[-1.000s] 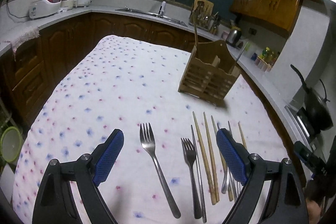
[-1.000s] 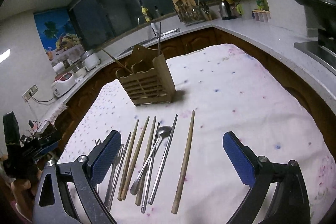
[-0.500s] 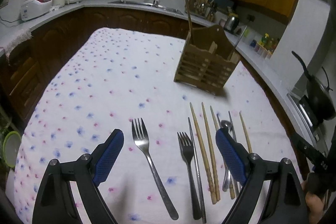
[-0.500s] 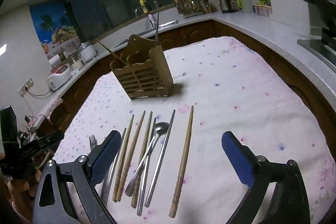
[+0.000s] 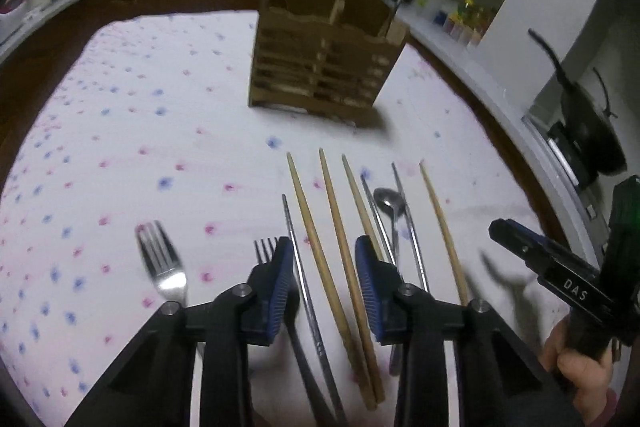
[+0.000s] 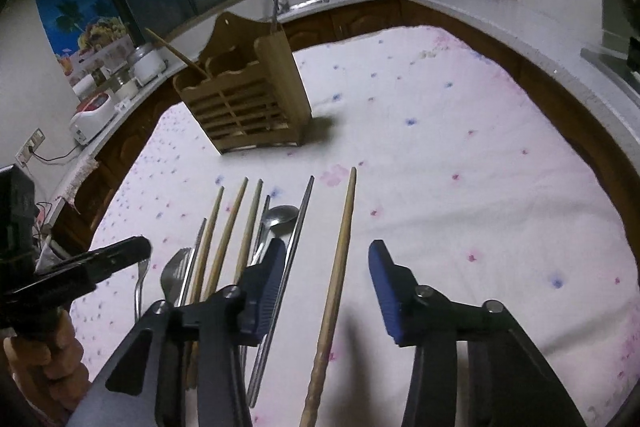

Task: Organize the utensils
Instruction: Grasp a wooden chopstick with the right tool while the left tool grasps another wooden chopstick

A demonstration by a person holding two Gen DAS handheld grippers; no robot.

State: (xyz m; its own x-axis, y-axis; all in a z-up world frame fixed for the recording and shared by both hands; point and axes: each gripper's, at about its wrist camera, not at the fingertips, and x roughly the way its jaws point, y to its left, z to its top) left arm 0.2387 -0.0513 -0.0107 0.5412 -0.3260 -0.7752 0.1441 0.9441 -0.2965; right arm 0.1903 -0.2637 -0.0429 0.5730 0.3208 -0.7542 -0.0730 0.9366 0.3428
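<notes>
Closing left gripper (image 5: pixel 322 283) around 2 wooden chopsticks (image 5: pixel 334 239) and a metal one, pads not yet pressing; right gripper (image 6: pixel 326 287) narrowing on lone chopstick (image 6: pixel 340 267), untouched. Centre each first; holder (image 5: pixel 324 67) stands far

The chopsticks (image 5: pixel 340 247) and slatted holder (image 5: pixel 320 67) look like matt wood. The forks (image 5: pixel 162 263) are glossy metal. The tablecloth (image 5: pixel 120 147) is soft printed cloth.

Both tools lower, nearer utensils; left tool (image 5: pixel 322 281) closing around two chopsticks (image 5: pixel 340 263), right tool (image 6: pixel 326 287) around one
</notes>
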